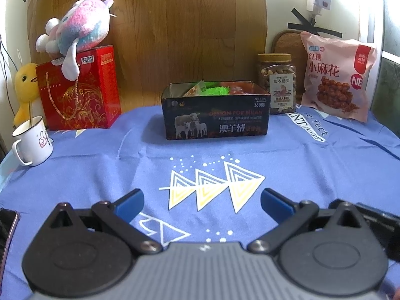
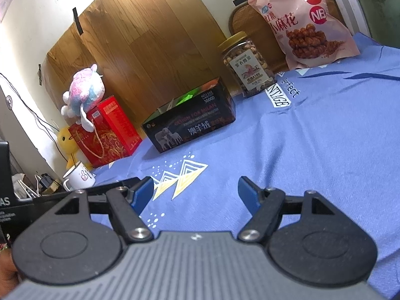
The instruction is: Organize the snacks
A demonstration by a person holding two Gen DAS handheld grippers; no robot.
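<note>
A dark open tin box (image 1: 215,115) with sheep printed on it stands at the back middle of the blue cloth; green and orange snack packets (image 1: 212,90) lie inside. It also shows in the right wrist view (image 2: 190,122). A nut jar (image 1: 277,85) (image 2: 246,62) and a pink snack bag (image 1: 337,75) (image 2: 305,22) stand to its right. My left gripper (image 1: 202,201) is open and empty, low over the cloth, well in front of the box. My right gripper (image 2: 195,192) is open and empty, over the cloth to the front right of the box.
A red gift box (image 1: 80,90) with a plush toy (image 1: 77,32) on top stands at the back left, next to a yellow duck (image 1: 25,85) and a white mug (image 1: 32,140). A wooden panel (image 1: 187,25) backs the table. A phone edge (image 1: 7,227) lies at the left.
</note>
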